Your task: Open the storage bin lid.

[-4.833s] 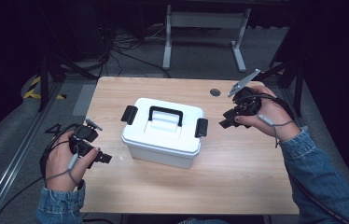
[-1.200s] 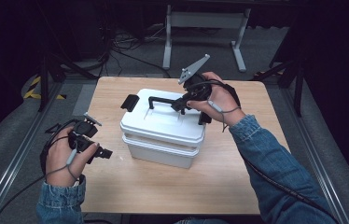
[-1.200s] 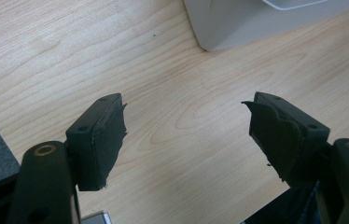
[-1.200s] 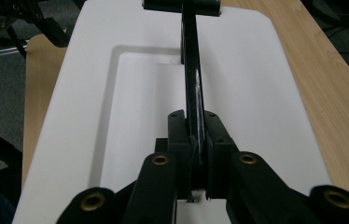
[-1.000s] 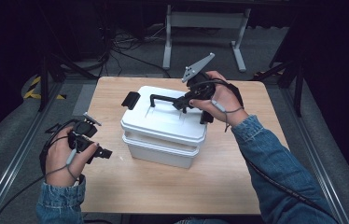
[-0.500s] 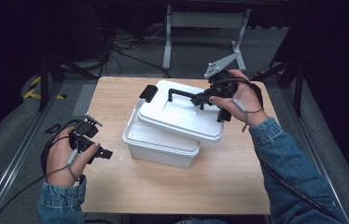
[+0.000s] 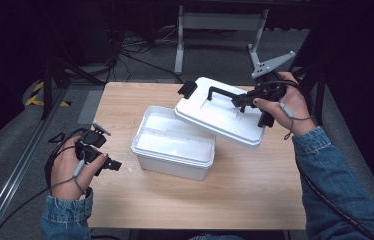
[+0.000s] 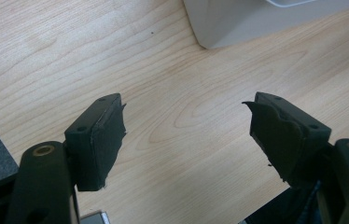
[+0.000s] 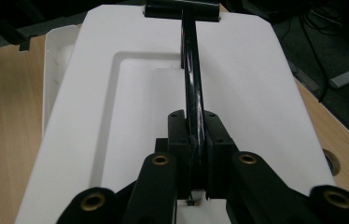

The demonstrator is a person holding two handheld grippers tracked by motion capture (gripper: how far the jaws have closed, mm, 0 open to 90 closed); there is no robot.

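Observation:
A white plastic box [image 7: 172, 145] stands open in the middle of the wooden table, its inside bare. Its white lid [image 7: 220, 114] hangs tilted above the box's right rim, carried by its black handle [image 7: 223, 93]. My right gripper [image 7: 242, 100] is shut on that handle; in the right gripper view the lid [image 9: 154, 107] spreads below the jaws, whose pads pinch the handle [image 9: 192, 93] at my right gripper [image 9: 196, 144]. My left gripper [image 7: 111, 164] rests at the table's left edge, open, with bare wood between its jaws at my left gripper [image 8: 186, 126]. The box's corner [image 8: 238, 23] is just ahead of it.
The table [image 7: 255, 195] has free wood in front of the box and to its right. A dark round hole [image 9: 331, 162] sits in the tabletop near the far right corner. Beyond the far edge are a grey metal stand [image 7: 215, 22] and cables [image 7: 130, 45] on the floor.
The right gripper has lifted the lid off the box by its handle and carried it to the right and slightly up, uncovering the box. The left gripper has stayed put.

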